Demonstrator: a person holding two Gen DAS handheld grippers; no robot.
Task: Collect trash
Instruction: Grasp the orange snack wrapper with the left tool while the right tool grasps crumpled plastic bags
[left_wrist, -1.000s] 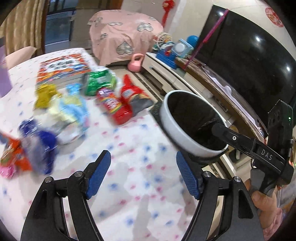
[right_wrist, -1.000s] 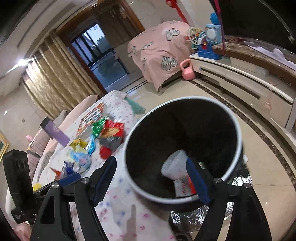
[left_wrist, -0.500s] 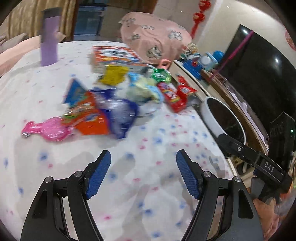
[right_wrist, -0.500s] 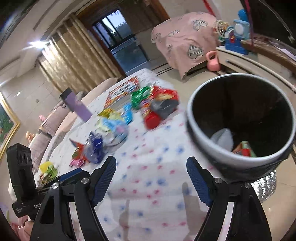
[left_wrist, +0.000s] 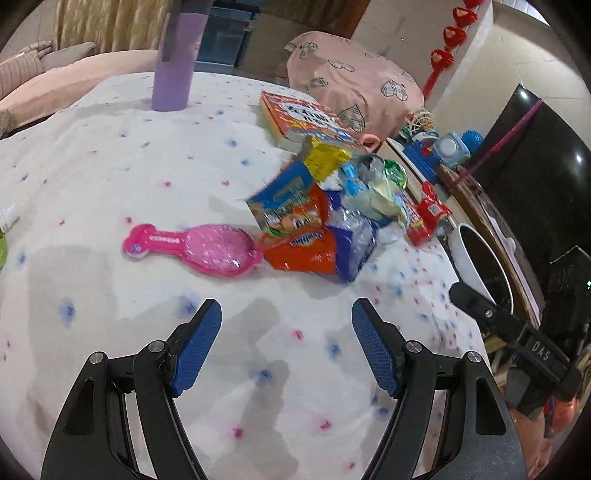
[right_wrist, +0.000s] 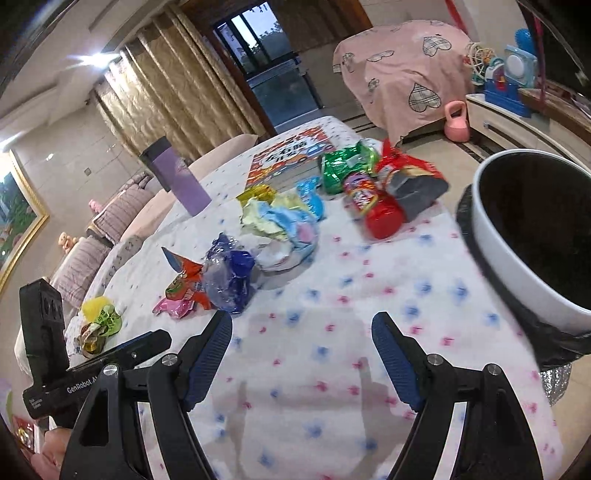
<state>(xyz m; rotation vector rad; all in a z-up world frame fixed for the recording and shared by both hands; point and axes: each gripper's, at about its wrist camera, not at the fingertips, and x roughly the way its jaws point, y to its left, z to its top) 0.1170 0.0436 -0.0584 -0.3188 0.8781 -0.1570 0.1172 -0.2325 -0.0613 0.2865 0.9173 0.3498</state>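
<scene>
Several crumpled snack wrappers lie in a heap on the spotted white tablecloth (left_wrist: 110, 177): an orange bag (left_wrist: 303, 243), a blue and clear wrapper (right_wrist: 231, 275), a pale yellow and blue wrapper (right_wrist: 284, 221), a green bag (right_wrist: 341, 168) and a red wrapper (right_wrist: 384, 210). A white trash bin (right_wrist: 517, 258) with a black liner stands at the table's right edge; it also shows in the left wrist view (left_wrist: 469, 262). My left gripper (left_wrist: 286, 347) is open and empty, short of the orange bag. My right gripper (right_wrist: 301, 358) is open and empty, short of the heap.
A pink hairbrush (left_wrist: 195, 249) lies left of the orange bag. A purple bottle (left_wrist: 175, 70) and a picture book (left_wrist: 303, 118) stand farther back. A yellow-green wrapper (right_wrist: 101, 317) lies at the table's left. A TV (left_wrist: 535, 155) and cabinet are at the right.
Both grippers have swung left, away from the bin and toward the wrapper heap on the table. Both stayed open and empty.
</scene>
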